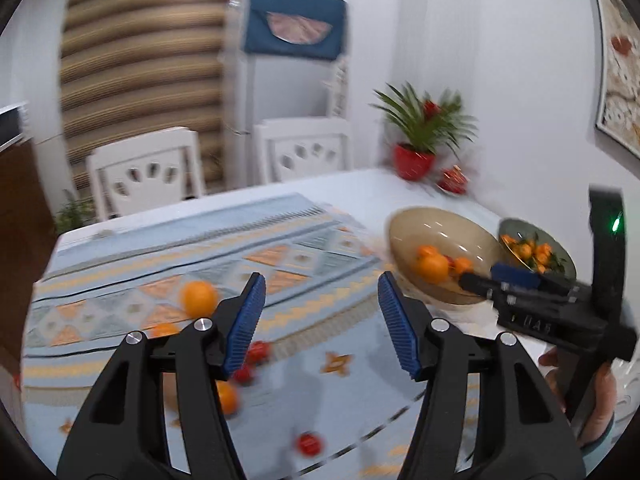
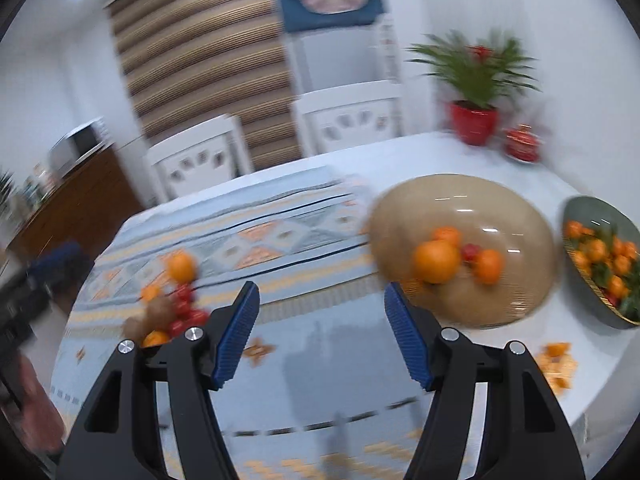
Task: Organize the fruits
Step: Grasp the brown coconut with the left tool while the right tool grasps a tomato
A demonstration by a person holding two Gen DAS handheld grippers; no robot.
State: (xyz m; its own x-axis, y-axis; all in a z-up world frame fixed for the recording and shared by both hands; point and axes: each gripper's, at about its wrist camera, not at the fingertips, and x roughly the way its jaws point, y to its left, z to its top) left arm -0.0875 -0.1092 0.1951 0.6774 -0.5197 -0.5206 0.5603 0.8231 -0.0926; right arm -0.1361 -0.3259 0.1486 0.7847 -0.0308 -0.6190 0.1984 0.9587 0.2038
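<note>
Left tool [image 1: 322, 322] and right tool [image 2: 320, 332], both with jaws spread wide and empty, above the patterned cloth [image 2: 280, 224] on the worktop [image 2: 432, 160]. Loose oranges [image 1: 198, 298] and small red fruits [image 1: 258, 352] lie beside and beneath the left tool's left finger. The amber glass bowl [image 2: 520, 216], ahead-right of the right tool, holds oranges and one red fruit; a grey-green bowl [image 2: 600, 216] of tangerines sits farther right.
</note>
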